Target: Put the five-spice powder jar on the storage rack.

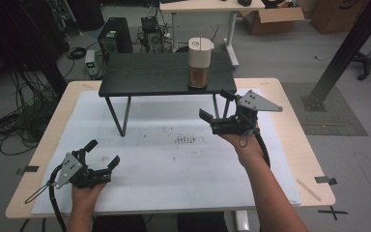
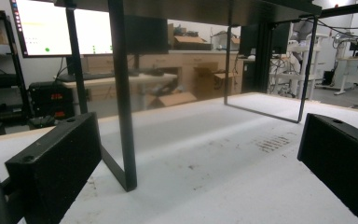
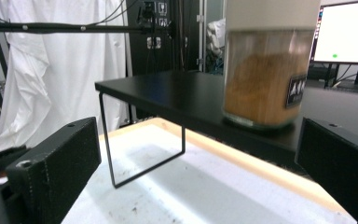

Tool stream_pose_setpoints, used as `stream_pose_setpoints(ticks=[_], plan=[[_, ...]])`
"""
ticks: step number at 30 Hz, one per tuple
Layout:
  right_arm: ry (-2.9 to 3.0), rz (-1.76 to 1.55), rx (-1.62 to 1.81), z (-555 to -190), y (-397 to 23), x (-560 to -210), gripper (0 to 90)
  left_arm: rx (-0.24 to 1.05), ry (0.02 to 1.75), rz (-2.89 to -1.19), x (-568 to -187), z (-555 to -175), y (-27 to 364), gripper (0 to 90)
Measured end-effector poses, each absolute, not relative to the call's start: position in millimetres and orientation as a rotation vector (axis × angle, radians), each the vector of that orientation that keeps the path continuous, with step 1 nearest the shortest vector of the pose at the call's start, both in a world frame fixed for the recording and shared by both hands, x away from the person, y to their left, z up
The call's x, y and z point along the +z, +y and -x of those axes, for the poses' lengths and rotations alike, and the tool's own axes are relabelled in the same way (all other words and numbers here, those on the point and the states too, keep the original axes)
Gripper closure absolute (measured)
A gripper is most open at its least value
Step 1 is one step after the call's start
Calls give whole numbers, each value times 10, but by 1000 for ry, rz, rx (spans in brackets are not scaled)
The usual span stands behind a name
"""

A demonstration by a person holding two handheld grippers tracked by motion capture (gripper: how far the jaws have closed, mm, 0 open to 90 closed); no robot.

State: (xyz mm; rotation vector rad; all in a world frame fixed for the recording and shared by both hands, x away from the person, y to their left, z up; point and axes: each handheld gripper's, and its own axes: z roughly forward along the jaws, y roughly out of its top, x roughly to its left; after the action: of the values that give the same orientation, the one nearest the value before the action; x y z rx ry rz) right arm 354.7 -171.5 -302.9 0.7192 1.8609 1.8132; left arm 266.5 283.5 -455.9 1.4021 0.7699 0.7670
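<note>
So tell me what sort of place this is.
Probably a robotics lab or workshop: lit monitor on a desk, black computer tower with tangled floor cables, and brown cardboard boxes by another desk.

Right gripper (image 1: 216,105) black, grey plate on top. Just ahead of its jaws: jar (image 1: 200,63), cream-white lid, clear wall, brown powder inside, small dark label with white letters. Under jar: black shelf (image 1: 149,73), thin black legs. Below both claws: white mat (image 1: 174,169) with dark specks, on light wood table (image 1: 294,125). Left gripper (image 1: 104,153) black, grey plate.
</note>
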Motion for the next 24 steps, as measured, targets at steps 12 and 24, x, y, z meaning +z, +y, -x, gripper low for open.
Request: stream_pose_setpoints(ticks=[12,24], plan=[[1874,-718,1822,-3494,-1710,-3262,0,768,769,-1404,-4559,-2665,2837,2],[1923,-693,1797,-3408,-1701,-3591,0,768,768,-1404,-4559,-2664,2833,2]])
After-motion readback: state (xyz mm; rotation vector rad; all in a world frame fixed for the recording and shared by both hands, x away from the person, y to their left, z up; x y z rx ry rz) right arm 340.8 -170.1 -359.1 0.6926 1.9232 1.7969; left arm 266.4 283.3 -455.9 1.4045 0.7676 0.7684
